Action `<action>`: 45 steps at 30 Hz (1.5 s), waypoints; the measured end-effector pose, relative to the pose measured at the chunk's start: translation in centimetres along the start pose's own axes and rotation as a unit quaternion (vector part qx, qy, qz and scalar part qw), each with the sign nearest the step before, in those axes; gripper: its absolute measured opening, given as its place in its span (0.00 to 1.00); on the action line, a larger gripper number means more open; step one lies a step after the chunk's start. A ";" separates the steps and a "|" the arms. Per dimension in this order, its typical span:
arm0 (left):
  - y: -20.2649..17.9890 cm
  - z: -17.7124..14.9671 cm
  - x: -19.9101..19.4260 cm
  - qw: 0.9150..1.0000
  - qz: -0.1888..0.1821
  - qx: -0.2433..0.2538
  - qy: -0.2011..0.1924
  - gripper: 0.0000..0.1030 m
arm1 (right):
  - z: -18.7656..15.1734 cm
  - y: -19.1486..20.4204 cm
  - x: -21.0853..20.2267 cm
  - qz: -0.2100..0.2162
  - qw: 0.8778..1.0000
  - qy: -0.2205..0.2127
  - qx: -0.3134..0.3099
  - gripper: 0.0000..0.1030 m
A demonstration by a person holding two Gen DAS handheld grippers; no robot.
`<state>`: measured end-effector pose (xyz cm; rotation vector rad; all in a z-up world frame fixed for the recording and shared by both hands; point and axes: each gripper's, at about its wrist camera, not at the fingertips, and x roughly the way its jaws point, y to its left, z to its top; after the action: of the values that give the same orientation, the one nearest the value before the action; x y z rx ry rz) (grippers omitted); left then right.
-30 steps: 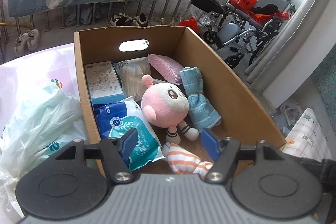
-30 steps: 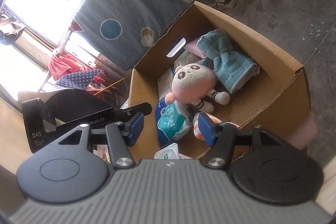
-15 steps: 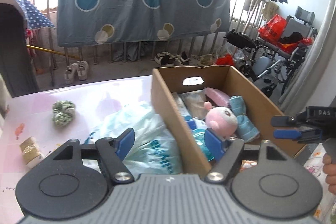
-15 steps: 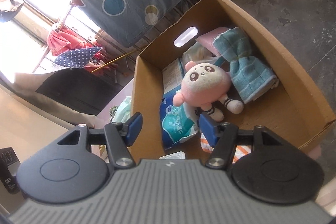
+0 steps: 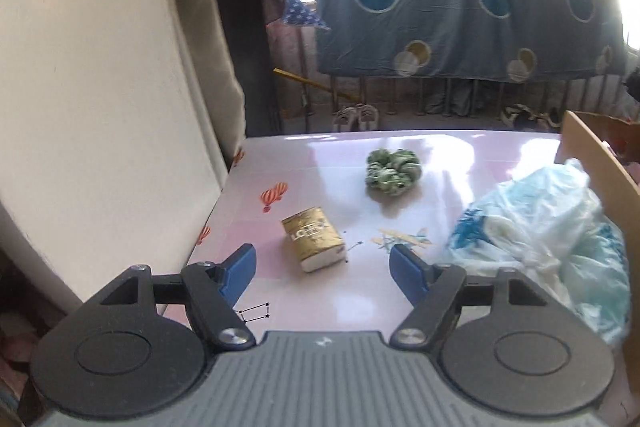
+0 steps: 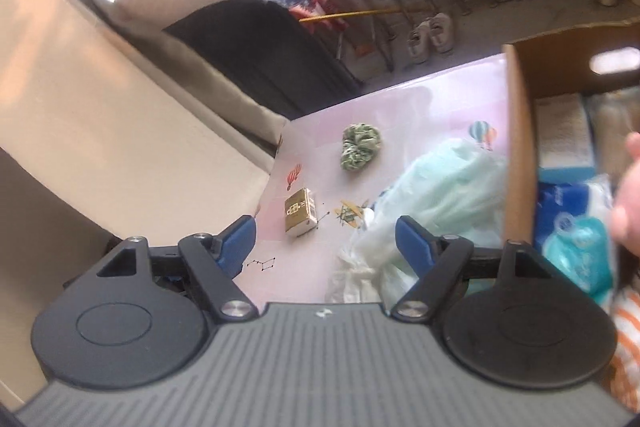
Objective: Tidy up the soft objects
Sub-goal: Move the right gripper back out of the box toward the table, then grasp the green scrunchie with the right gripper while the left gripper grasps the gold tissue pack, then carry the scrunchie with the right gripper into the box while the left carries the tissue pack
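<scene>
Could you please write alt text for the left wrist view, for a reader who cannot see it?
The open left gripper points at a gold packet on the pink table, nothing between its fingers. Beyond lies a green scrunchie; at right a pale plastic bag leans against a cardboard box.

On the table point(image 5: 320, 291), the scrunchie point(image 5: 393, 171) lies behind the packet point(image 5: 314, 243); the plastic bag point(image 5: 552, 227) lies right of the packet, against the cardboard box point(image 6: 518, 147).
</scene>
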<state>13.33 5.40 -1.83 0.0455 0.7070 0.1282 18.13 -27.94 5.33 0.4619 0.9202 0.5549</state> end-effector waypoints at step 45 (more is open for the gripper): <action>-1.4 4.0 9.7 0.998 0.014 -0.003 0.060 0.55 | 12.3 -2.4 24.0 0.001 0.997 0.070 0.020 0.11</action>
<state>23.39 5.29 -5.16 0.0425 0.8269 0.1614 40.74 -16.46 -4.26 0.4638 1.0659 0.5765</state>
